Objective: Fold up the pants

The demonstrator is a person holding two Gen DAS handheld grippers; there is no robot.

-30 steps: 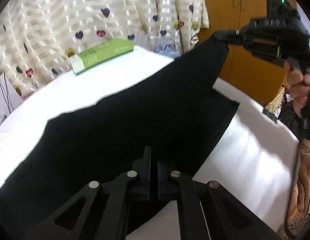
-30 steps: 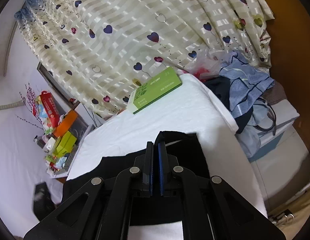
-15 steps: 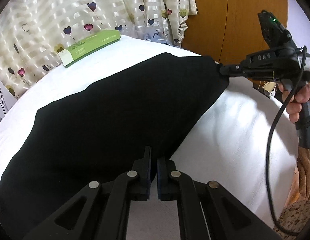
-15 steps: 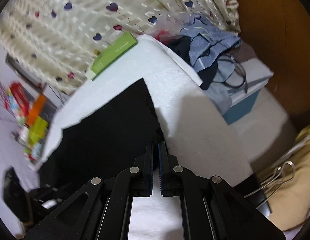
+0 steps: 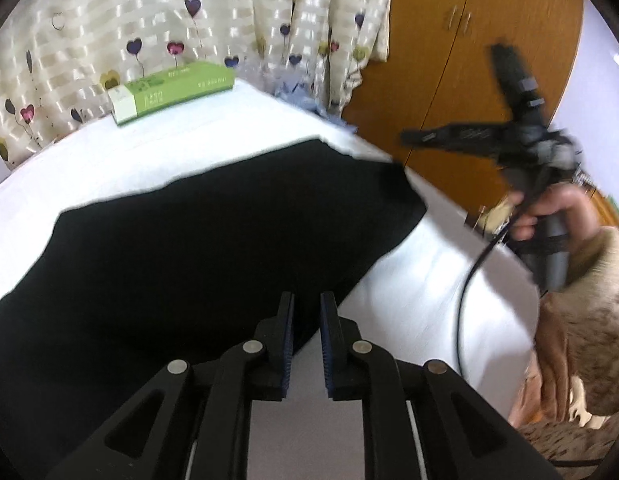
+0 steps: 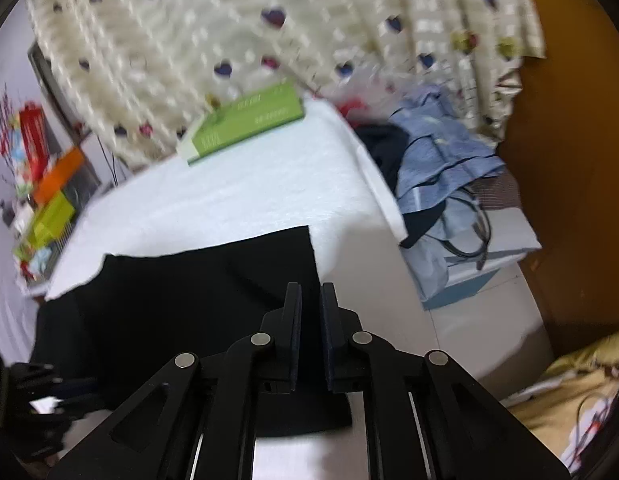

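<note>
The black pants (image 5: 197,248) lie flat on the white table (image 5: 421,300), folded lengthwise; they also show in the right wrist view (image 6: 197,292). My left gripper (image 5: 307,300) is open, its jaws a small gap apart, just above the pants' near edge and holding nothing. My right gripper (image 6: 310,290) is open a little, above the pants' right end and holding nothing. In the left wrist view the right gripper (image 5: 409,137) hovers above the pants' far right corner, clear of the cloth.
A green box (image 5: 173,90) lies at the table's far edge by the heart-patterned curtain (image 5: 149,20). A blue cloth pile (image 6: 441,160) sits on a box beside the table. A wooden wardrobe (image 5: 469,40) stands behind. Colourful boxes (image 6: 49,184) sit at left.
Both grippers have opened and let go of the pants. The right gripper has lifted off the corner, and the pants now lie flat on the table.
</note>
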